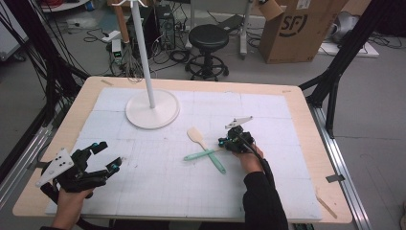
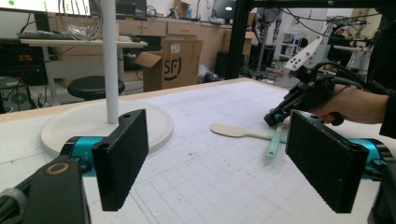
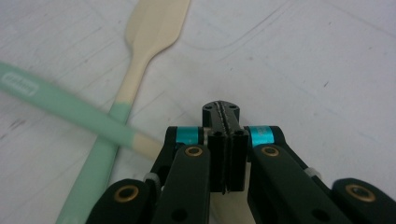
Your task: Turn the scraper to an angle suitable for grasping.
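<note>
While the left gripper (image 1: 106, 157) is held low at the near left of the table (image 1: 306, 143) with its jaws spread wide and nothing between them, the right gripper (image 1: 223, 142) is seen pressed shut at the crossing of two spatulas. No handle is visibly clamped. One spatula (image 1: 205, 147) has a cream blade, the other spatula (image 1: 199, 155) lies across it. Farther back stands a white stand (image 1: 152, 108).

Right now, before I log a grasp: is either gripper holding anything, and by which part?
Left gripper: jaws open, empty. Right gripper: jaws shut over the cream end of the labelled spatula; whether they pinch it cannot be told.
</note>
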The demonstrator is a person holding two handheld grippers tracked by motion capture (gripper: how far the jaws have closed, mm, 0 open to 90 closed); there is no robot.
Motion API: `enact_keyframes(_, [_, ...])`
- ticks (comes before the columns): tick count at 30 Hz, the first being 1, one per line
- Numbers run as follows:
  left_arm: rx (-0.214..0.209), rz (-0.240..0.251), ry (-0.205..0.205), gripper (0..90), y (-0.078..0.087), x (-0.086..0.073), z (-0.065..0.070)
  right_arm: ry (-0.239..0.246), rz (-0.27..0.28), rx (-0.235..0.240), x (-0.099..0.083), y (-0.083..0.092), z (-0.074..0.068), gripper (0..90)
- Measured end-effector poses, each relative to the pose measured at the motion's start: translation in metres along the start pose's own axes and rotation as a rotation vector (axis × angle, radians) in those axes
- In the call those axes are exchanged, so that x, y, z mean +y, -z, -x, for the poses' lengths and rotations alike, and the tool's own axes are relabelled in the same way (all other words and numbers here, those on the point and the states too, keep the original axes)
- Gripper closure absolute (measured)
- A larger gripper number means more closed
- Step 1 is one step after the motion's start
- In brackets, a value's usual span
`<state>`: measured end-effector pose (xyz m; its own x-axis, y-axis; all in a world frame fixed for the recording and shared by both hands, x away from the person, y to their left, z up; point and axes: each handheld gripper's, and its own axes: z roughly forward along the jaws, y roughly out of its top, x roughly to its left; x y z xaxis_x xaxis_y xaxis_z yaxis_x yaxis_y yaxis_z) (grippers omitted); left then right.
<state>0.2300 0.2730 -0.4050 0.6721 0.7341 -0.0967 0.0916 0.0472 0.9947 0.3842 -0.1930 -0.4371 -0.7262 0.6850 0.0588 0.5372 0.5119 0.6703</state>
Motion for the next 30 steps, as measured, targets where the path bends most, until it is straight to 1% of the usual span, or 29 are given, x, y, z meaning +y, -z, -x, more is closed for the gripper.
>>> enact_keyframes(3, [-0.003, -0.005, 0.000, 22.1, 0.001, -0.001, 0.001, 0.034, -0.030, 0.007, -0.001, 0.005, -0.001, 90.0])
enact_keyframes(5, [0.001, 0.000, 0.005, 22.3, 0.001, -0.001, 0.001, 0.037, -0.038, 0.013, -0.003, 0.007, -0.001, 90.0])
enact_keyframes(7, [0.008, 0.005, 0.013, 22.3, 0.001, -0.002, 0.000, 0.028, -0.040, 0.013, -0.005, 0.009, -0.001, 90.0])
enact_keyframes(9, [0.006, 0.003, 0.011, 22.4, 0.000, -0.002, 0.000, 0.031, -0.028, 0.003, -0.007, 0.011, 0.000, 89.8])
enact_keyframes(10, [0.005, 0.006, 0.015, 22.4, 0.000, -0.002, 0.000, 0.027, -0.010, -0.001, -0.008, 0.013, -0.001, 89.8])
enact_keyframes(12, [0.005, 0.003, 0.010, 22.5, 0.001, -0.002, 0.000, 0.014, 0.065, 0.025, -0.012, 0.022, -0.004, 89.9])
enact_keyframes(13, [0.009, 0.000, 0.007, 22.5, 0.001, -0.002, -0.001, 0.022, 0.091, 0.030, -0.015, 0.026, -0.006, 89.8])
enact_keyframes(14, [0.011, 0.001, 0.009, 22.5, 0.001, -0.002, -0.001, 0.024, 0.109, 0.030, -0.018, 0.030, -0.009, 89.8])
enact_keyframes(16, [0.014, 0.004, 0.011, 22.5, 0.002, -0.002, -0.003, 0.019, 0.150, 0.047, -0.025, 0.037, -0.014, 89.9])
enact_keyframes(17, [0.015, 0.004, 0.012, 22.5, 0.002, -0.002, -0.003, 0.016, 0.160, 0.054, -0.029, 0.039, -0.018, 89.9])
enact_keyframes(18, [0.016, 0.004, 0.012, 22.5, 0.002, -0.002, -0.003, 0.024, 0.161, 0.058, -0.032, 0.040, -0.020, 89.9])
enact_keyframes(19, [0.018, 0.003, 0.011, 22.5, 0.003, -0.002, -0.004, 0.022, 0.149, 0.055, -0.035, 0.039, -0.023, 89.9])
enact_keyframes(20, [0.018, 0.005, 0.012, 22.5, 0.003, -0.002, -0.004, 0.028, 0.136, 0.050, -0.038, 0.038, -0.025, 89.9])
enact_keyframes(21, [0.019, 0.005, 0.014, 22.4, 0.003, -0.002, -0.004, 0.022, 0.107, 0.043, -0.040, 0.037, -0.028, 89.9])
enact_keyframes(22, [0.021, 0.005, 0.013, 22.4, 0.004, -0.002, -0.004, 0.033, 0.099, 0.033, -0.040, 0.036, -0.030, 89.9])
enact_keyframes(23, [0.021, 0.005, 0.013, 22.4, 0.005, -0.002, -0.004, 0.038, 0.104, 0.030, -0.041, 0.035, -0.033, 89.8])
enact_keyframes(24, [0.021, 0.004, 0.012, 22.5, 0.005, -0.002, -0.005, 0.037, 0.103, 0.034, -0.042, 0.034, -0.034, 89.8])
enact_keyframes(26, [0.026, 0.003, 0.015, 22.5, 0.006, -0.002, -0.005, 0.031, 0.069, 0.039, -0.043, 0.029, -0.038, 89.9])
enact_keyframes(27, [0.026, 0.002, 0.015, 22.5, 0.007, -0.002, -0.006, 0.036, 0.070, 0.030, -0.044, 0.027, -0.040, 89.8])
enact_keyframes(28, [0.028, 0.005, 0.019, 22.5, 0.007, -0.002, -0.006, 0.026, 0.083, 0.048, -0.045, 0.027, -0.040, 89.9])
enact_keyframes(29, [0.029, 0.004, 0.019, 22.5, 0.008, -0.002, -0.007, 0.022, 0.084, 0.057, -0.045, 0.027, -0.041, 89.9])
enact_keyframes(30, [0.030, 0.002, 0.019, 22.5, 0.008, -0.002, -0.007, 0.027, 0.084, 0.057, -0.045, 0.027, -0.044, 89.9])
